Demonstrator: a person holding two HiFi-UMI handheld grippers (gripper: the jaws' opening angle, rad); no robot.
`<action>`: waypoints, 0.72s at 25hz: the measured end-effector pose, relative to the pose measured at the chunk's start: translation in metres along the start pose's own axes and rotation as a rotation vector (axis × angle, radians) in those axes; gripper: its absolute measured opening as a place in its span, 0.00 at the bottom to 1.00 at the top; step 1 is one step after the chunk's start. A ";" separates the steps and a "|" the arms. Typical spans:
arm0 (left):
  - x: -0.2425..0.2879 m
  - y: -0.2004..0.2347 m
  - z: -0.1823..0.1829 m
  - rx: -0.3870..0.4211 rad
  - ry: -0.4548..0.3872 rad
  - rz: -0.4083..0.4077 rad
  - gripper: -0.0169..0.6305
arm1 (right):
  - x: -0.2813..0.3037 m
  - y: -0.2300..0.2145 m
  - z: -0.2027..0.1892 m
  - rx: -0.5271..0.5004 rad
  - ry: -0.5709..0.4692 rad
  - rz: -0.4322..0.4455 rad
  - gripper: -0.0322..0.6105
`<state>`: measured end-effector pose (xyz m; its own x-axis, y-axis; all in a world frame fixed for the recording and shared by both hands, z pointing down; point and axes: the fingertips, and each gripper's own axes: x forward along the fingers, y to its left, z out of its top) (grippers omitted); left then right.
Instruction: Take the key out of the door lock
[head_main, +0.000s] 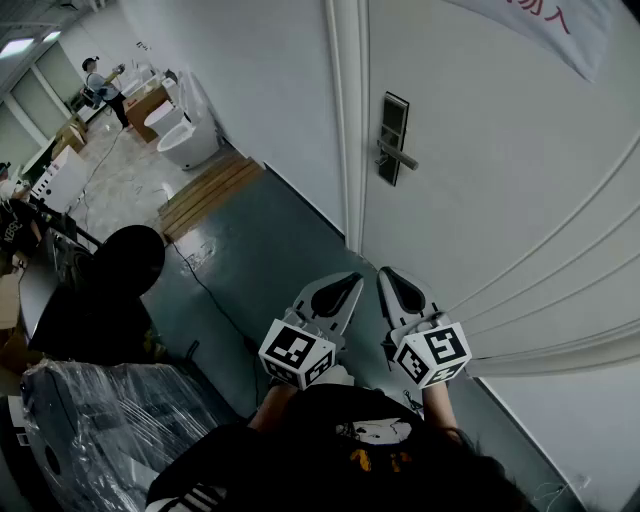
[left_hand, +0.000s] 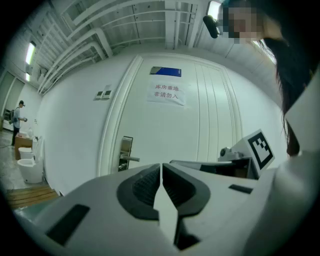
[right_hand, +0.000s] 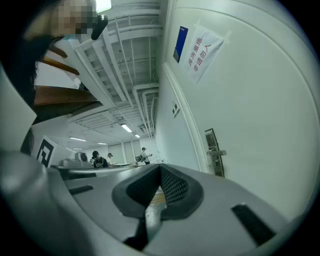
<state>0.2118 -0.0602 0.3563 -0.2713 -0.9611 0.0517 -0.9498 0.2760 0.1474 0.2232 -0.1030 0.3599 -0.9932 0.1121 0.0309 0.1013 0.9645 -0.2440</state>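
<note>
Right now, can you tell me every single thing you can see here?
door: one, white, on the right
lock plate: one, dark, at the door's left edge; no key can be made out
lever handle: one, silver, on the lock plate
paper sign: one, white with red writing, high on the door
toilets: two, white, far left by the wall
wooden boards: one stack, brown, on the floor by the wall
plastic-wrapped bundle: one, shiny, bottom left
other people: a few, far across the room
left gripper: one, grey, jaws together, empty
right gripper: one, grey, jaws together, empty
</note>
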 end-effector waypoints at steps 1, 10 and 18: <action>0.000 0.005 0.000 0.003 -0.002 -0.001 0.06 | 0.005 0.000 -0.001 0.000 -0.001 -0.001 0.05; -0.004 0.053 0.001 0.007 -0.009 -0.016 0.06 | 0.052 0.014 -0.008 0.011 -0.005 -0.006 0.06; -0.018 0.095 0.001 0.009 0.004 -0.018 0.06 | 0.091 0.027 -0.017 0.019 0.015 -0.019 0.06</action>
<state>0.1261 -0.0170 0.3688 -0.2539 -0.9658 0.0527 -0.9558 0.2589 0.1397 0.1367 -0.0626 0.3729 -0.9940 0.0973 0.0507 0.0808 0.9618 -0.2617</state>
